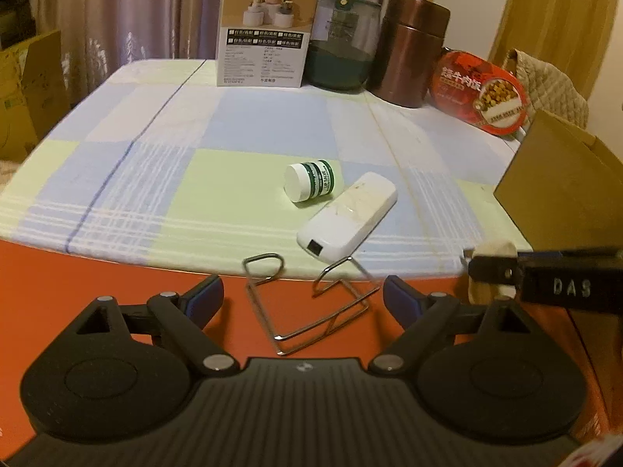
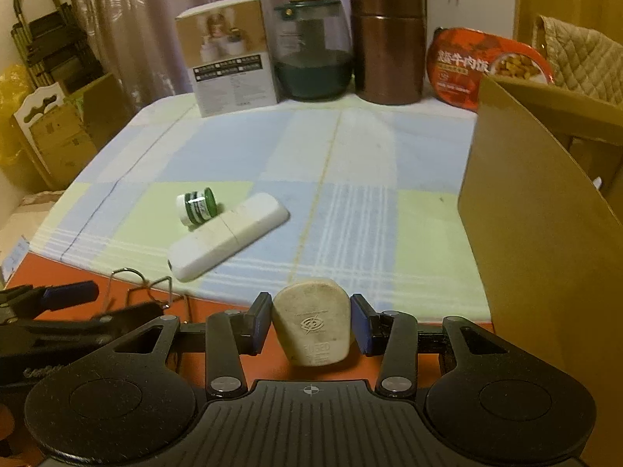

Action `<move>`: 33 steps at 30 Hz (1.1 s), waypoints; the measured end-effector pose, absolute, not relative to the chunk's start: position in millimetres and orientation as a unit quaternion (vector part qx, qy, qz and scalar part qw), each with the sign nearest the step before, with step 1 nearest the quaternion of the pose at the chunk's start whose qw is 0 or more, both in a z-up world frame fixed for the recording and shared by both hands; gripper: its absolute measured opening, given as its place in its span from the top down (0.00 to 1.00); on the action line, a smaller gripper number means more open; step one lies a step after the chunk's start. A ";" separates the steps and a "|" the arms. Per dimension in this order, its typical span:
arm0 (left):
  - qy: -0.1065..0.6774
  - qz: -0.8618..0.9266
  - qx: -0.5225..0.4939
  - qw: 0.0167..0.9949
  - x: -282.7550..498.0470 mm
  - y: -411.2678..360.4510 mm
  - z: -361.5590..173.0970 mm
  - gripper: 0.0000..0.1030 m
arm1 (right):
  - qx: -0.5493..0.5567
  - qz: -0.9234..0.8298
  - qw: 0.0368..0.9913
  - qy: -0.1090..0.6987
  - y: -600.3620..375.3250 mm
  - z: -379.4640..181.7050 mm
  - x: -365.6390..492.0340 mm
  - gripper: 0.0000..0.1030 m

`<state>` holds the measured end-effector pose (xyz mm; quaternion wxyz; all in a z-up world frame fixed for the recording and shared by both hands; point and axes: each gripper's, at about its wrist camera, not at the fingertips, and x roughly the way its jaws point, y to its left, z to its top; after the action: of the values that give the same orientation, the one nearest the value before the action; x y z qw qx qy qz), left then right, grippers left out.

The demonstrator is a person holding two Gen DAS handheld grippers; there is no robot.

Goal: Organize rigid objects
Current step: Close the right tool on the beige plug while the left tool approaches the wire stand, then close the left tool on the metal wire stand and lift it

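In the right wrist view my right gripper is shut on an off-white fused plug, with both blue pads pressed against its sides, over the table's red front edge. My left gripper stands open just above a bent wire stand on that red edge, with nothing between its fingers. A white remote lies flat on the checked cloth beyond the stand. A small green-and-white lip salve jar lies on its side, touching the remote. The plug also shows at the right of the left wrist view.
An open cardboard box stands at the right, its flap raised. Along the back are a printed product box, a green glass jar, a copper canister and a red food pack. Cartons sit on the floor at the left.
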<state>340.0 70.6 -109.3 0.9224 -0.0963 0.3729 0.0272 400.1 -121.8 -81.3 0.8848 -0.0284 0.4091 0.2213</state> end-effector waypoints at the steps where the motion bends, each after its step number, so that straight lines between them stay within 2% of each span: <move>1: 0.372 0.029 -0.101 0.922 341.8 68.3 -110.9 0.16 | -0.028 0.220 0.884 0.411 -122.9 -82.1 400.5 0.61; 11: 0.381 0.040 -0.091 0.919 350.9 66.7 -117.4 0.18 | -0.021 0.234 0.880 0.413 -119.3 -82.3 402.6 0.61; 15: 0.381 0.027 -0.084 0.920 352.8 63.9 -117.3 0.29 | -0.019 0.235 0.879 0.414 -119.8 -82.9 403.6 0.61; 23: 0.396 -0.028 -0.040 0.917 334.1 56.7 -110.4 0.29 | -0.022 0.242 0.873 0.424 -118.7 -83.1 397.0 0.61; 30: 0.402 -0.094 -0.010 0.911 282.6 50.4 -100.7 0.29 | -0.041 0.255 0.862 0.437 -127.4 -77.0 365.7 0.61; 33: 0.402 -0.078 -0.010 0.912 266.2 51.8 -100.4 0.24 | -0.057 0.258 0.857 0.443 -128.6 -74.8 346.9 0.61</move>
<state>266.2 51.8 -100.4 0.9124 -0.0095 0.4017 -0.0779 346.9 -128.6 -74.8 0.8567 -0.0575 0.4427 0.2584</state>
